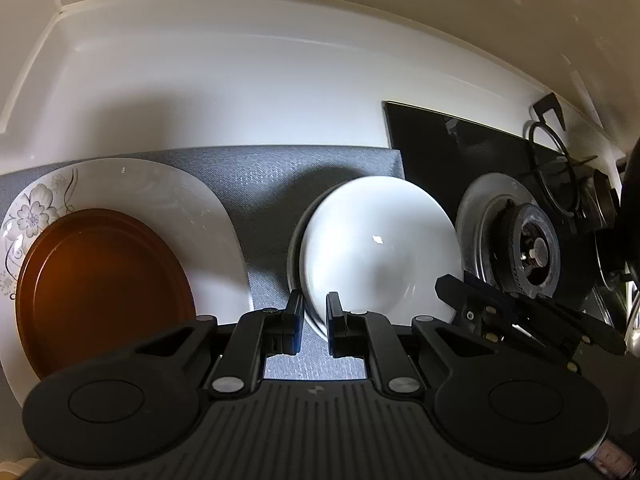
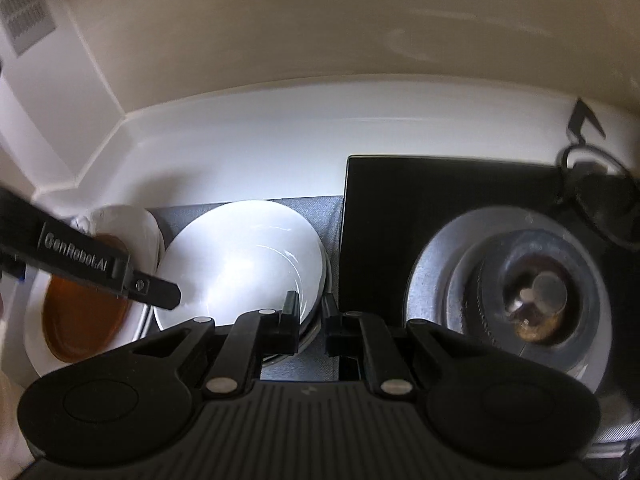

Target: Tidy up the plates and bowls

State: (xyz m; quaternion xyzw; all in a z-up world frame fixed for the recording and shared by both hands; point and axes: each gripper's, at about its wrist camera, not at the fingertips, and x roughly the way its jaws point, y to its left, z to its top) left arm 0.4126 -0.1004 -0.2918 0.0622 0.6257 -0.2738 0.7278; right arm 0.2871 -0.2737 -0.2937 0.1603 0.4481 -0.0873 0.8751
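While the glossy white ceramic bowl [image 1: 376, 244] sits at frame centre on the grey mat [image 1: 260, 176], its near rim is straddled by both hand-held grippers, left [image 1: 314, 312] and right [image 2: 312, 312], jaws narrowly apart, possibly pinching it.

- You see a white bowl [image 1: 376, 240], glossy and smooth like ceramic.
- You see a brown plate [image 1: 104, 288], smooth with a soft shine.
- Your grey mat [image 1: 272, 184] looks like woven cloth, matt.
- The burner [image 2: 536, 292] is dull metal.
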